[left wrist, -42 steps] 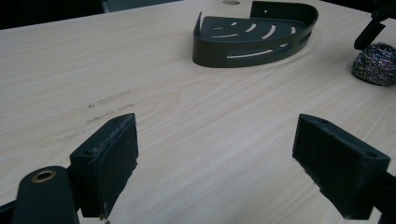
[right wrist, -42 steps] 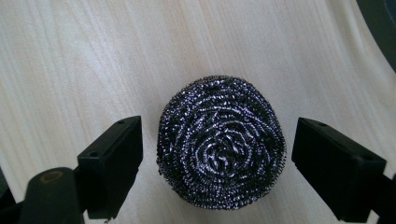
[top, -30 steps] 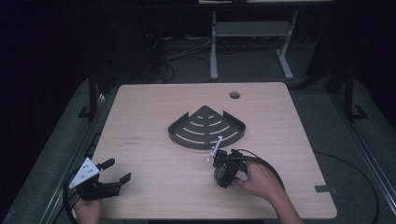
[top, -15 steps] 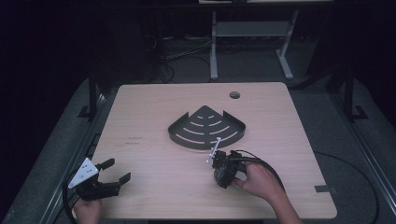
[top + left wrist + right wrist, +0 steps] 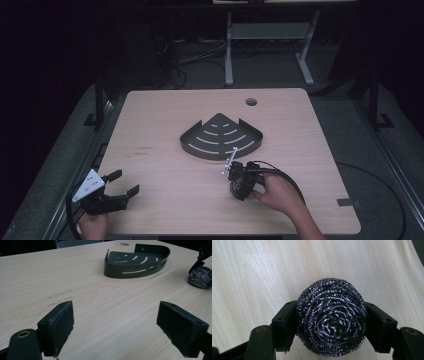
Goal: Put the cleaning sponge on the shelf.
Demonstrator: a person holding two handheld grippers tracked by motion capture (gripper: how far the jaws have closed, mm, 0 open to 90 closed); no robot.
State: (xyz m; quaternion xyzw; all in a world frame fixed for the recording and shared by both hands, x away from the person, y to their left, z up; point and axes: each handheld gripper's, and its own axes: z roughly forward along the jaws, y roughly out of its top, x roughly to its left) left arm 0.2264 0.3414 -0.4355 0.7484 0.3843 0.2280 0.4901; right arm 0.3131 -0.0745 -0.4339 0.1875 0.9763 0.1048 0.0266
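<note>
The round, dark silver steel-wool scouring ball [image 5: 330, 317] sits squarely between the right gripper's [image 5: 331, 325] two black pads, which have just been closing and now press on its left and right flanks, so the ball is clamped. It is a squat round puck with no real long axis; in the right gripper view its flat coiled face, a spiral of wire, is turned toward the camera, and pale wood grain shows behind it. In the high view the right gripper [image 5: 241, 181] stands on the light wooden table [image 5: 160, 135] toward the near right, held by the person's right hand [image 5: 280, 196]. At the near left corner the left gripper [image 5: 120, 186] has its jaws spread wide with nothing between them. Farther back, near the table's middle, lies the black metal quarter-round slotted corner shelf [image 5: 220, 137], just beyond the ball. No label or writing on any of these can be read.
</note>
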